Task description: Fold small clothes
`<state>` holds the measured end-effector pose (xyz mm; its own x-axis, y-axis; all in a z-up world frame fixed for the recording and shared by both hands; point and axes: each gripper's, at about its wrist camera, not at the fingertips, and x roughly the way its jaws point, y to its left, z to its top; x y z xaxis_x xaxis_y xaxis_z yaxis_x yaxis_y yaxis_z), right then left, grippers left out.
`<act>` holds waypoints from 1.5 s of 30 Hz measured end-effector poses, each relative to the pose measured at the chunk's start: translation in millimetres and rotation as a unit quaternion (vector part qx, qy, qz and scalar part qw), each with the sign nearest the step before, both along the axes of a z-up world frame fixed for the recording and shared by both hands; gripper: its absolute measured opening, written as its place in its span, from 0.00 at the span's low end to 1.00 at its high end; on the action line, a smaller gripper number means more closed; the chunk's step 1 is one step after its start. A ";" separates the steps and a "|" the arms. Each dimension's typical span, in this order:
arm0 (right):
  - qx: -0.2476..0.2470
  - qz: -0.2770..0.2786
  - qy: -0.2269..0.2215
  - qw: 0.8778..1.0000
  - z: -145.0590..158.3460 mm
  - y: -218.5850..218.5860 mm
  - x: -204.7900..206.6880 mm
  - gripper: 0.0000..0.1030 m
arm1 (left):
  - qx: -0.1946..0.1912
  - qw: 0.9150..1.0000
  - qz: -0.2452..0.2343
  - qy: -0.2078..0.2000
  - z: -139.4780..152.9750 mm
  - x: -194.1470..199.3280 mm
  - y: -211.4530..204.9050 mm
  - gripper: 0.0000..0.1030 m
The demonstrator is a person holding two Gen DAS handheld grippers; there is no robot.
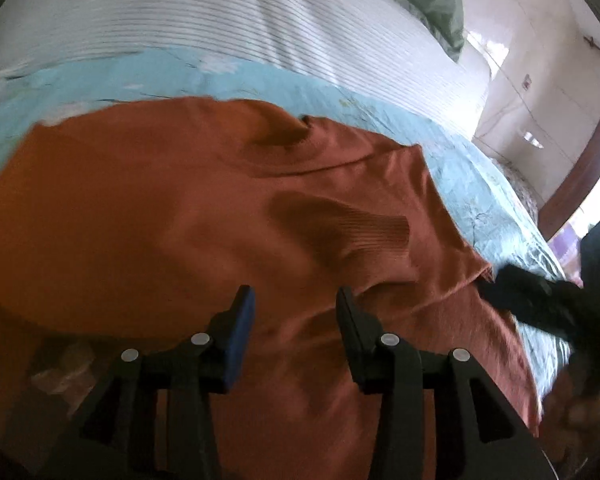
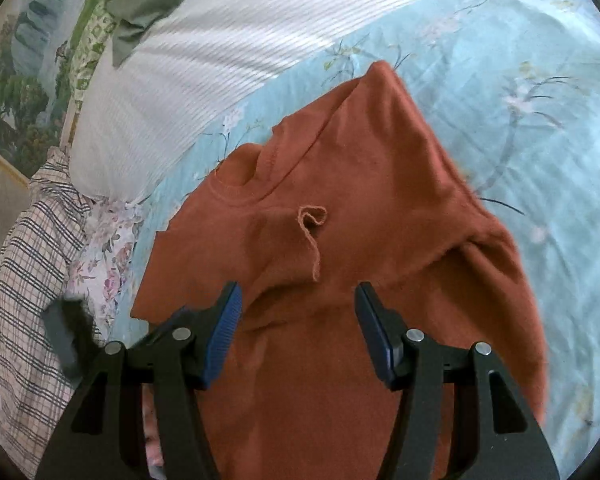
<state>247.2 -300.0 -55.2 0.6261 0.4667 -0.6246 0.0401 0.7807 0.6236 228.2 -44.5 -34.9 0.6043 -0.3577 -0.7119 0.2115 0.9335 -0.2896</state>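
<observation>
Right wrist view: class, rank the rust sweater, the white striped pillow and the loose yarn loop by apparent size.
1. Rust sweater, though nearest the camera.
2. White striped pillow.
3. Loose yarn loop.

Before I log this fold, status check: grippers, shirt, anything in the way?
Left gripper open, right gripper open, both empty. Shirt rumpled on bedspread. Loose thread on shirt.

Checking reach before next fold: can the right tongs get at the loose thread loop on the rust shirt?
Probably yes. The right tongs are open above the rust shirt, and the thread loop lies exposed just ahead of the fingertips with nothing covering it.
</observation>
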 end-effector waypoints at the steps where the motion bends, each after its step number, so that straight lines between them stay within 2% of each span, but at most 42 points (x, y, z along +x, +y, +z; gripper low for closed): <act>1: -0.005 0.001 0.004 1.000 -1.9 2.9 7.0 0.58 | 0.004 1.000 0.009 -0.003 2.2 -6.1 10.4 0.42; 4: -0.021 0.001 0.017 1.000 -9.6 11.7 28.7 0.58 | 0.029 0.997 0.069 -0.015 6.1 -30.6 60.9 0.41; 6: -0.019 0.005 0.026 0.999 -16.0 16.9 43.6 0.58 | 0.040 0.991 0.125 -0.013 4.6 -41.0 103.6 0.41; 9: -0.049 0.012 0.029 0.998 -22.0 29.2 62.2 0.58 | 0.020 0.982 0.189 0.010 -6.7 -41.4 158.0 0.39; 10: -0.060 0.011 0.027 0.998 -21.9 32.8 66.6 0.48 | 0.011 0.980 0.200 0.017 -10.1 -36.8 169.0 0.39; 11: -0.066 0.012 0.026 0.997 -20.8 36.2 71.0 0.24 | 0.004 0.979 0.204 0.020 -12.8 -32.5 176.0 0.39; 12: -0.059 0.017 0.028 0.998 -19.9 38.1 75.3 0.12 | 0.005 0.979 0.204 0.022 -14.9 -27.6 178.0 0.39; 13: -0.047 0.020 0.026 0.998 -17.0 38.5 78.0 0.07 | 0.008 0.979 0.204 0.024 -16.6 -21.4 179.0 0.39; 14: -0.044 0.018 0.017 0.999 -11.4 37.8 78.0 0.06 | 0.012 0.978 0.205 0.025 -18.4 -15.3 179.2 0.39; 18: -0.020 0.003 -0.066 0.998 36.5 19.8 55.5 0.05 | 0.017 0.974 0.225 0.030 -26.5 12.4 184.2 0.31; 20: -0.031 -0.022 -0.087 0.995 48.6 3.3 42.3 0.05 | 0.013 0.972 0.234 0.022 -24.1 18.2 187.7 0.30; 23: -0.064 -0.046 -0.057 0.995 32.7 -20.5 39.8 0.05 | 0.025 0.973 0.230 0.018 -28.3 19.4 180.7 0.30; 25: -0.057 -0.052 -0.019 0.997 8.7 -31.3 43.3 0.05 | 0.059 0.975 0.214 0.019 -30.7 21.1 168.4 0.30; 26: -0.059 -0.054 -0.007 0.997 0.4 -33.0 43.3 0.05 | 0.065 0.975 0.214 0.017 -28.9 21.3 166.9 0.27; 27: -0.063 -0.053 -0.002 0.997 -5.4 -32.8 41.9 0.05 | 0.068 0.974 0.217 0.013 -26.1 20.6 167.5 0.19; 29: -0.059 -0.051 -0.007 0.997 -5.3 -30.7 38.2 0.05 | 0.057 0.969 0.240 0.005 -21.2 15.5 175.5 0.19; 30: -0.061 -0.050 -0.014 0.997 -1.9 -28.6 36.9 0.05 | 0.036 0.966 0.254 -0.003 -18.3 10.1 182.6 0.19; 32: -0.065 -0.047 -0.046 0.996 9.7 -24.6 32.4 0.05 | 0.012 0.963 0.269 -0.012 -16.4 3.5 189.0 0.19; 34: -0.083 -0.043 -0.059 0.994 15.4 -19.0 29.5 0.05 | 0.016 0.960 0.278 -0.017 -16.5 -1.1 187.6 0.19; 36: -0.118 -0.042 -0.042 0.991 10.4 -15.8 33.5 0.05 | 0.024 0.959 0.282 -0.008 -21.5 -1.5 186.1 0.19; 38: -0.159 -0.046 0.008 0.986 -2.9 -17.1 40.6 0.05 | 0.015 0.959 0.283 0.005 -25.8 -0.5 188.1 0.19; 39: -0.176 -0.065 0.029 0.982 -6.9 -20.7 39.5 0.05 | 0.009 0.959 0.281 0.010 -27.4 0.0 190.1 0.19; 42: -0.172 -0.112 0.001 0.979 8.4 -28.8 21.6 0.05 | 0.007 0.960 0.278 0.012 -28.5 1.3 191.0 0.19; 43: -0.167 -0.108 -0.019 0.980 16.4 -24.5 17.6 0.06 | 0.010 0.961 0.277 0.013 -29.4 0.7 190.1 0.19; 45: -0.144 -0.059 -0.045 0.987 24.3 -7.0 20.7 0.06 | 0.017 0.960 0.278 0.014 -30.4 2.4 187.9 0.19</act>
